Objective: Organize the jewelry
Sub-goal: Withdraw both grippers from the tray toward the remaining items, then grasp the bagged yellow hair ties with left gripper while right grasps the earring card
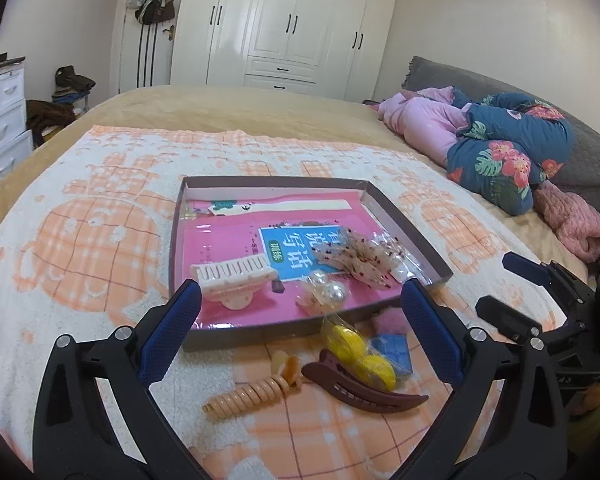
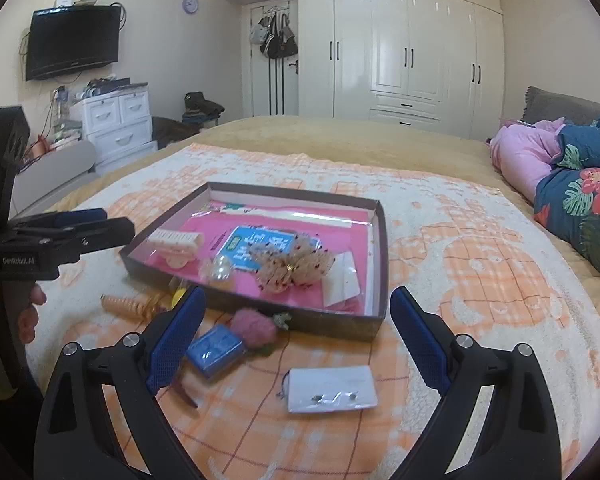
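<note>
on the bed, over a peach-and-white towel (image 1: 100, 208), we see a shallow dark box (image 1: 408, 232) lined with a pink book. inside it lie a cream claw clip (image 1: 232, 280), a clear pearl piece (image 1: 324, 292) and a speckled bow (image 1: 360, 256).

from the left wrist view, our left tool (image 1: 300, 304) is spread wide and holds nothing, its blue pads framing the box's near edge. between them, on the towel just outside the box, lie a yellow-ball hair tie (image 1: 360, 352), a brown hair clip (image 1: 360, 388), a coiled peach hair tie (image 1: 248, 394) and a blue square packet (image 1: 394, 350). our right tool (image 1: 496, 280) shows at the right edge here, its jaws apart.

the right wrist view gives what the left one does not: a white earring card (image 2: 332, 390) lying flat on the towel between our right tool's spread, empty pads, and the whole of a pink fuzzy clip (image 2: 256, 328) touching the blue packet near the box wall. the brown clip is mostly hidden behind a pad in this view.
</note>
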Demonstrator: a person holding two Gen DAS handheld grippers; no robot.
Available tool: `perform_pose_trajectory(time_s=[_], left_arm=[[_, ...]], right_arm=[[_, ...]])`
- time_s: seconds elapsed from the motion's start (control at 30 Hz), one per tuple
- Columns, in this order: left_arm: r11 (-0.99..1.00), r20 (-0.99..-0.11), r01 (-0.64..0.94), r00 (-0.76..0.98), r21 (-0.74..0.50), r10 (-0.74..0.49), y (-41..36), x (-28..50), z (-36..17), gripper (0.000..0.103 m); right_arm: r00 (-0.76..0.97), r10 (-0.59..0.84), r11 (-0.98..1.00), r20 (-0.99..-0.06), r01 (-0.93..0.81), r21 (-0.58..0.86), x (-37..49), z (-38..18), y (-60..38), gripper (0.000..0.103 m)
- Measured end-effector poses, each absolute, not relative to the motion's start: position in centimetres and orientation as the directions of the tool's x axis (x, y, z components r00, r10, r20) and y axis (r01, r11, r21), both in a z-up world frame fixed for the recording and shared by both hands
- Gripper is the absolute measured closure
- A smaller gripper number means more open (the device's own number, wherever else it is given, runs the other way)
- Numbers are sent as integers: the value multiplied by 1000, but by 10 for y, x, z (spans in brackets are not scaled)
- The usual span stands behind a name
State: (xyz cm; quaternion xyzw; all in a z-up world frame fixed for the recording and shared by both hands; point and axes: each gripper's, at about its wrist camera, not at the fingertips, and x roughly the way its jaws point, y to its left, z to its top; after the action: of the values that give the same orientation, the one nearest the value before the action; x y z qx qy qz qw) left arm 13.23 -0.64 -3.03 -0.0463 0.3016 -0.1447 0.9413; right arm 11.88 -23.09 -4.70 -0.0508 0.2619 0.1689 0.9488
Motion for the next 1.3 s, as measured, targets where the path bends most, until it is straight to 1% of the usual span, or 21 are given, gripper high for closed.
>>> perform_pose_trajectory(time_s=[0.47,0.53,0.63,0.7,0.73,0.9,1.0,1.07,1.1,1.3], left_arm=[[938,-585,297,734,-180,-345,-24,125,-41,12],[933,-592,305,723,-188,-356,-26,125,-44,13],[923,-604,323,700,-208,-381,-29,125,-48,23],[917,-615,330,682,-225,-396,-31,127,-52,32],[915,-622,331,673,-231,-401,-32,128,-54,34],[898,-643,344,630,-273,-436,-37,134,-61,52],[895,-660,331,605,-300,-445,-39,140,-66,59],[898,-670,325,599,-296,-438,-42,143,-67,61],[898,-676,327,593,-294,-437,-44,144,-68,64],[915,-722,290,564,-281,-401,-51,153,-79,65]], right_arm=[[784,275,943,-556,-332,-1,111,-63,-242,12],[782,269,946,-563,-323,3,111,-66,-246,12],[781,260,950,-568,-311,7,109,-69,-251,12],[780,256,952,-571,-304,12,108,-71,-254,12],[780,255,954,-572,-301,15,108,-71,-256,12],[778,250,956,-576,-292,21,110,-73,-259,12],[775,249,957,-580,-288,25,111,-75,-260,12],[773,247,958,-584,-287,24,112,-78,-261,12],[772,245,958,-586,-286,23,112,-79,-261,12],[758,236,962,-608,-272,35,118,-88,-265,12]])
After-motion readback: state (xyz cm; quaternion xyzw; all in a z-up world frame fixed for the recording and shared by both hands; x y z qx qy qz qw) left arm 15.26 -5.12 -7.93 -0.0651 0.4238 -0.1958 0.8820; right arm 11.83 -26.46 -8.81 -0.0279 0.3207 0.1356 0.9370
